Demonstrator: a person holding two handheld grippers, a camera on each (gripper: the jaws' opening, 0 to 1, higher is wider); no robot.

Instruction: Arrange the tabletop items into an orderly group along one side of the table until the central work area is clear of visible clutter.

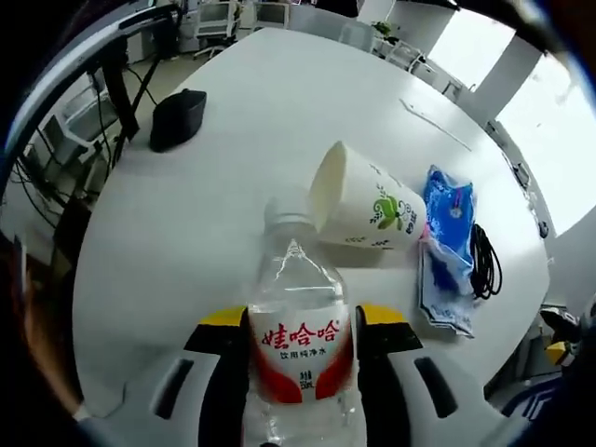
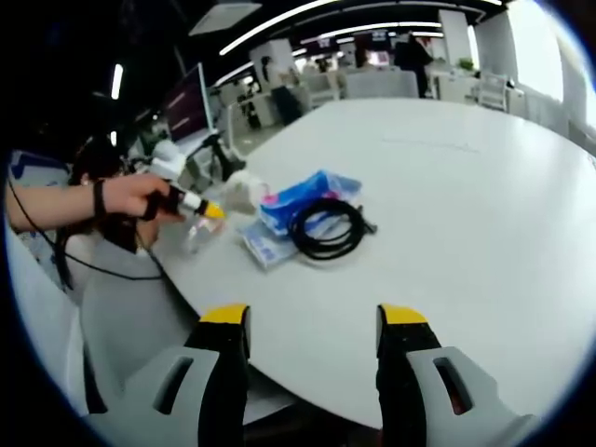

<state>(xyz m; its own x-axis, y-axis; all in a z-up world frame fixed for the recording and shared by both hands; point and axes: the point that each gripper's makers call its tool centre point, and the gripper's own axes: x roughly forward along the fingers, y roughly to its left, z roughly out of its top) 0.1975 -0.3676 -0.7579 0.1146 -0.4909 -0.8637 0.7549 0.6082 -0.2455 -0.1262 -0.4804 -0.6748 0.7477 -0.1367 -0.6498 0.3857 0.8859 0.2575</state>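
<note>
Clear plastic bottle [image 1: 298, 340] with a red label sits clamped between the left gripper's [image 1: 300, 326] fingers, just in front of a paper cup [image 1: 365, 203] lying on its side on the white surface [image 1: 251, 121]. Beyond the cup lie a blue pack [image 1: 449, 216], touching it, then a black cable coil [image 1: 484, 261], and a dark object [image 1: 177, 118] well apart. Right gripper [image 2: 315, 321] fingers stand apart over the near surface edge, holding nothing.
</note>
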